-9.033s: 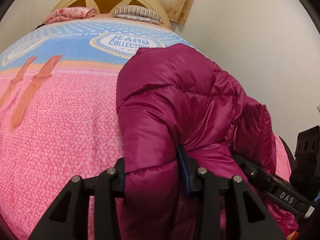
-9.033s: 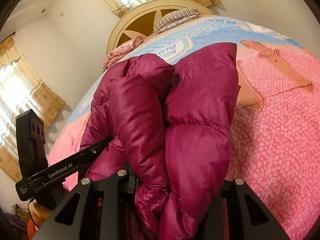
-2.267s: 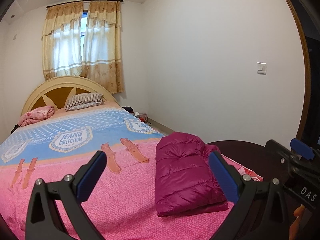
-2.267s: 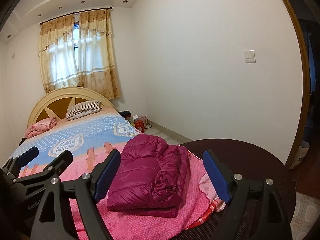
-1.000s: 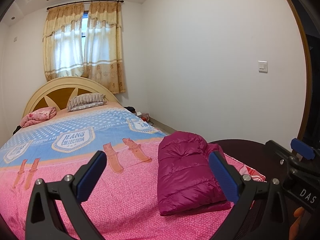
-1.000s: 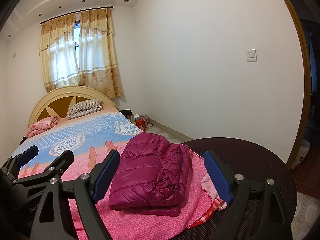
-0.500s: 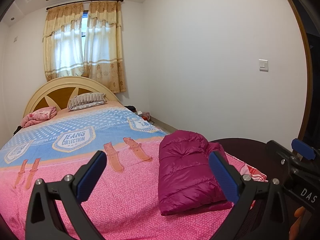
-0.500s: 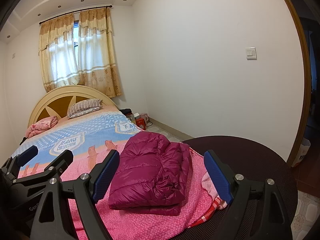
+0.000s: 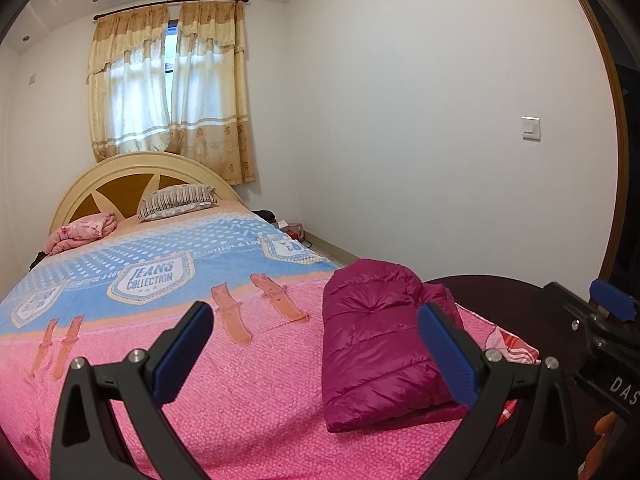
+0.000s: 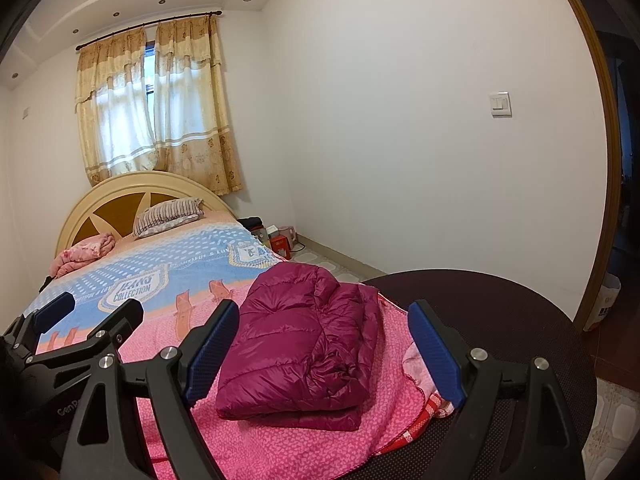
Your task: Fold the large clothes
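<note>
Jacket, folded, lies on the bed's near right corner, long axis toward the headboard; we hold both grippers wide and empty above it; right gripper frames it, left gripper sits leftward.

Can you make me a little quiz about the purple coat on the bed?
1. True or false: the purple coat lies folded on the pink blanket.
2. Are the left tongs and right tongs open or shut?
3. Which lies by the headboard? A striped pillow, B teddy bear, C book.

Key: 1 true. 2 open, both holding nothing. 3 A.
</note>
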`<action>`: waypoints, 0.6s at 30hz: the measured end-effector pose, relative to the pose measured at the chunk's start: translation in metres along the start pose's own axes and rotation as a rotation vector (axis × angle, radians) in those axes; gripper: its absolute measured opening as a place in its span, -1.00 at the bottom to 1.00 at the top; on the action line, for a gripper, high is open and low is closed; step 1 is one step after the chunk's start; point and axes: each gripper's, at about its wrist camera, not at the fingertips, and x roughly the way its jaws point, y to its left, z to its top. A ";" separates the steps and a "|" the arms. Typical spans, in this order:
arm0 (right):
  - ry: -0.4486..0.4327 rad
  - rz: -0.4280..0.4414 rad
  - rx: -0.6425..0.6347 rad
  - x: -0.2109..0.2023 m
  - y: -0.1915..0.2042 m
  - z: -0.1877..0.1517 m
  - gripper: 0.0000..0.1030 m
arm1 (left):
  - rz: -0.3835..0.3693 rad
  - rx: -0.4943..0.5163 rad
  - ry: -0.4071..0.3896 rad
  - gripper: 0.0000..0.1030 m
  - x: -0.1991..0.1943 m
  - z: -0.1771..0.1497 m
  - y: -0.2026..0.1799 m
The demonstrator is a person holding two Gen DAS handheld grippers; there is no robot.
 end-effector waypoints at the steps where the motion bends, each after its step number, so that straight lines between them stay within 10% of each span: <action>1: 0.001 -0.002 0.002 0.000 -0.001 0.000 0.68 | -0.001 0.001 0.000 1.00 0.000 0.000 0.001; 18: 0.020 -0.012 0.021 0.001 0.001 -0.005 0.68 | 0.052 0.038 -0.023 1.00 0.003 0.003 -0.003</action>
